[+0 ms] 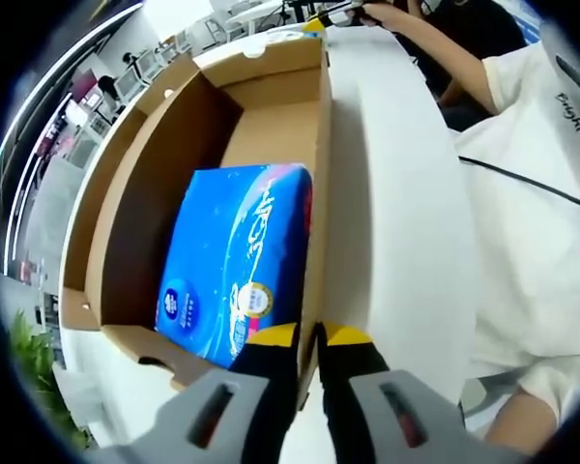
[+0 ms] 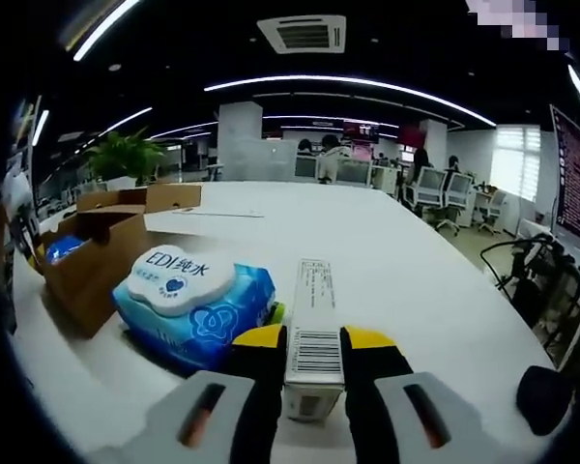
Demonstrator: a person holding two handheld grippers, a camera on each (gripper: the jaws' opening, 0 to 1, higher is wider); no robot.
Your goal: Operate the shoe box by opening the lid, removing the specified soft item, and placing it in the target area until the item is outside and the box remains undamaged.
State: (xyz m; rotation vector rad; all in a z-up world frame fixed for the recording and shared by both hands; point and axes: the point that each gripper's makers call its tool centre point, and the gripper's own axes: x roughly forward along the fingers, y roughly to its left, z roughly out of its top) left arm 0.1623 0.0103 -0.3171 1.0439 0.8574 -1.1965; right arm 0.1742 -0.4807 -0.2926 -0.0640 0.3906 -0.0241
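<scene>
Shoe box [image 1: 271,116]: brown cardboard, open-topped, stood on the white table [image 1: 396,213]. Contents: one blue tissue pack [image 1: 237,256], lying flat against the box's near wall.

Left gripper [image 1: 309,338]: fingers [image 1: 271,353] nearly together, pinching the rim of the box's side wall.

Right gripper [image 2: 312,338]: fingers [image 2: 367,348] closed on a narrow white carton [image 2: 314,333] with a barcode.

Wet-wipes pack [image 2: 193,300]: blue, white flip lid, lay on the table just beside the box, touching the right gripper's finger.
</scene>
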